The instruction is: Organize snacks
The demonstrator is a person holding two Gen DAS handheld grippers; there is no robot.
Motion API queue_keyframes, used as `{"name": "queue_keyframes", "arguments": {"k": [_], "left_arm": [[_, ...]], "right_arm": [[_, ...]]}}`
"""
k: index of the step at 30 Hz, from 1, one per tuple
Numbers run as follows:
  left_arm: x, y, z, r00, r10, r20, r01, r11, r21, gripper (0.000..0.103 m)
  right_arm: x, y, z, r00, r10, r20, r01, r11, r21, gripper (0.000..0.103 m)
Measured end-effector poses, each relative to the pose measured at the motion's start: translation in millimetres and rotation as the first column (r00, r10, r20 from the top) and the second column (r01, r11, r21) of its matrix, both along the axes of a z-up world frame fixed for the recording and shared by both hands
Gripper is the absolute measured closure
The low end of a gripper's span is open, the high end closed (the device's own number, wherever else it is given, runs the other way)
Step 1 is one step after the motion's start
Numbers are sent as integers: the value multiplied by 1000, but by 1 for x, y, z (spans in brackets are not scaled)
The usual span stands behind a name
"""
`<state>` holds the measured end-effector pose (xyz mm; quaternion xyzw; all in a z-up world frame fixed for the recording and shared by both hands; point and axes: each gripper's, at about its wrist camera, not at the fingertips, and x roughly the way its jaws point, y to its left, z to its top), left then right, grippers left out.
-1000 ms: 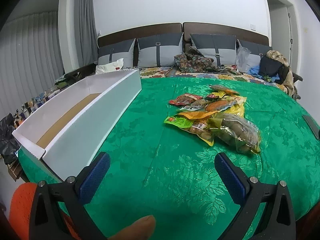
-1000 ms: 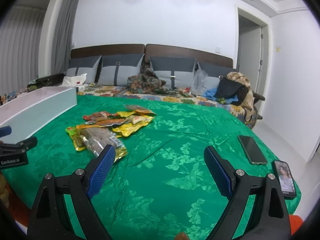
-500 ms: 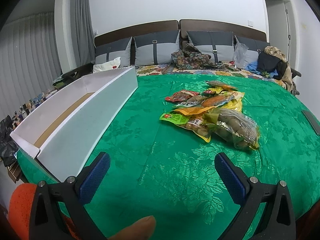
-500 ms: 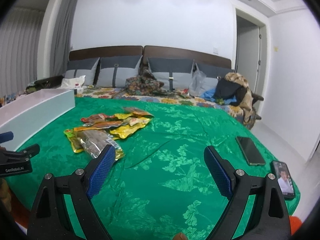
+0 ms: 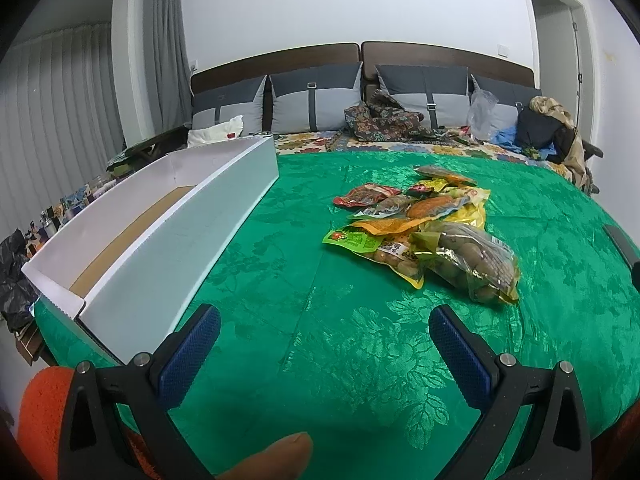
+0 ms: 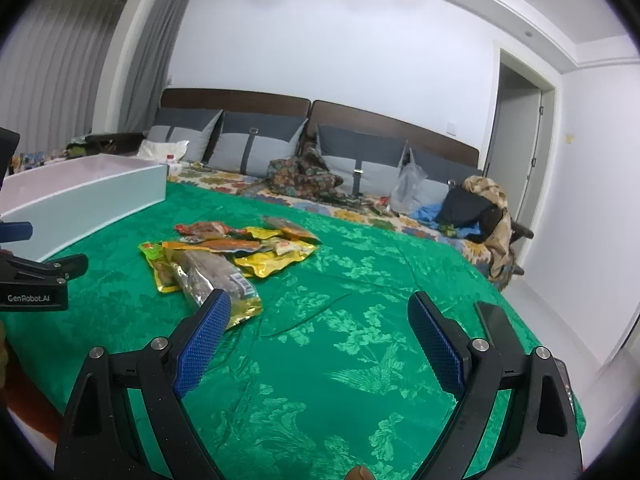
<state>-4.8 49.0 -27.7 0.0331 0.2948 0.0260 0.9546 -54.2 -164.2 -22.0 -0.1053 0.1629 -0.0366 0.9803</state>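
A heap of snack packets (image 5: 424,224) lies on the green bedspread (image 5: 320,280), right of centre in the left wrist view; a clear bag of brown nuts (image 5: 474,264) is nearest. A long white box (image 5: 160,248) with a brown floor stands at the left, with nothing in it. My left gripper (image 5: 324,340) is open near the bed's front edge, short of the heap. In the right wrist view the snack packets (image 6: 228,256) lie left of centre, the white box (image 6: 84,200) beyond them. My right gripper (image 6: 320,328) is open, holding nothing, its left fingertip near the nearest bag.
Grey pillows (image 5: 316,100) and patterned clothes (image 5: 384,120) fill the head of the bed. A dark phone (image 6: 496,328) lies on the spread by my right gripper. The other gripper (image 6: 36,276) shows at the left edge. A doorway (image 6: 520,140) opens at the right.
Both grippers have drifted a little closer to the snack heap and tilted slightly; the heap and box have not moved. Both stay open.
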Motion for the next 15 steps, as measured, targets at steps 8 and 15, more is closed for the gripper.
{"name": "queue_keyframes", "arguments": {"k": [8, 15], "left_arm": [[0, -3, -3, 1000, -10, -7, 10, 1000, 14, 0], [1, -1, -3, 1000, -11, -13, 11, 1000, 4, 0]], "right_arm": [[2, 1, -3, 1000, 0, -9, 0, 1000, 3, 11], [3, 1, -2, 1000, 5, -6, -5, 1000, 0, 11]]}}
